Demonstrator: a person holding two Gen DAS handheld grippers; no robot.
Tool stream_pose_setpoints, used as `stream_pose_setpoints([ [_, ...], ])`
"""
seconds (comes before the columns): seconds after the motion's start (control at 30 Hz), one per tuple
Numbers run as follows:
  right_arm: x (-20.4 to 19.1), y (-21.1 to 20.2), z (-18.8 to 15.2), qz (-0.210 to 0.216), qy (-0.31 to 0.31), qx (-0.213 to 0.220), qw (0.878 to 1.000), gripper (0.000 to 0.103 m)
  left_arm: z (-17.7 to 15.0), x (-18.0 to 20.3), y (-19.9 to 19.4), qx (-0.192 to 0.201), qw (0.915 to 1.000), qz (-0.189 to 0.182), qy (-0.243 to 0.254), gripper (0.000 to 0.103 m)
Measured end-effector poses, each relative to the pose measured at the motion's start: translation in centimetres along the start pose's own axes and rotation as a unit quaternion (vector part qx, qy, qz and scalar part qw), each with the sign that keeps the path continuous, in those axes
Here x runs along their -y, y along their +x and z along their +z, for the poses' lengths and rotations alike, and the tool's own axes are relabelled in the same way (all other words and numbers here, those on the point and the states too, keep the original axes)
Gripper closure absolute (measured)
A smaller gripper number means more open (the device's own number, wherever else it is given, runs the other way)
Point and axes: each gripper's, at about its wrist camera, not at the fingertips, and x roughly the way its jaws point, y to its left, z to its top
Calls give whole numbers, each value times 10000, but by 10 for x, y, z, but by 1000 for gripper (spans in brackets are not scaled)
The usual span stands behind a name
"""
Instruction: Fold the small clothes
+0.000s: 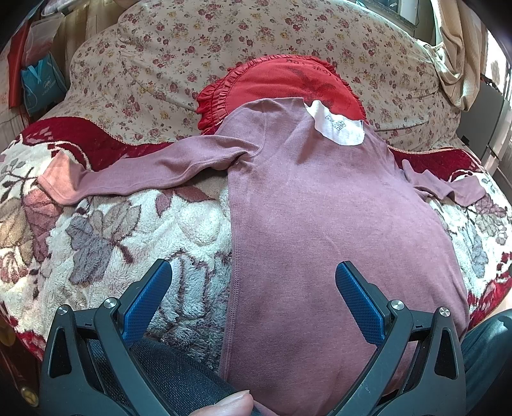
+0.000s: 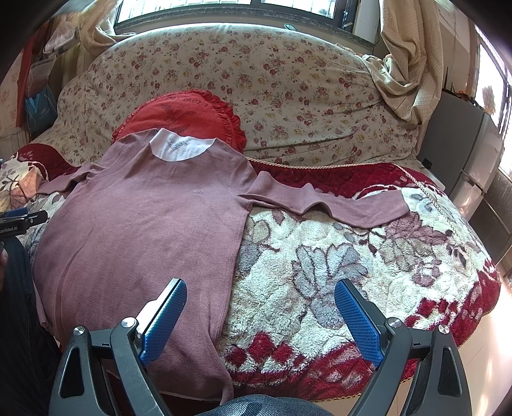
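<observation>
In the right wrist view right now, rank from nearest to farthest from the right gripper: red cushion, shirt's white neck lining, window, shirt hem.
From the right gripper:
1. Shirt hem, lower left, beside the left finger.
2. White neck lining, at the collar.
3. Red cushion, just behind the collar.
4. Window, top, beyond the floral bedding.

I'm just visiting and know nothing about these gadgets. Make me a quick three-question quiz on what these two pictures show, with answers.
1. True or false: the mauve long-sleeved shirt lies spread flat with both sleeves stretched outward.
2. What sits under the shirt's collar end? A) a red frilled cushion B) a book C) a shoe
3. Fill in: the left gripper and the right gripper both have their blue fingers ____, holding nothing.

Key: 1 true; 2 A; 3 open. The shirt rests on a fleecy flowered blanket, unfolded so far.
</observation>
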Motion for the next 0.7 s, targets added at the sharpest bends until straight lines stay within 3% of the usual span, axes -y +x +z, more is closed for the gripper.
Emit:
stream_pose_setpoints([
  [0.47,3,3,-4,10,75,30,10000,11,0,-2,-4,66,9999,-79,-138,0],
  [0.57,5,6,2,-107,194,-38,9997,11,0,-2,-6,100,9998,-78,-121,0],
  [0.7,8,16,25,66,522,-100,9986,13,5,0,-5,-17,10000,-45,-67,0],
])
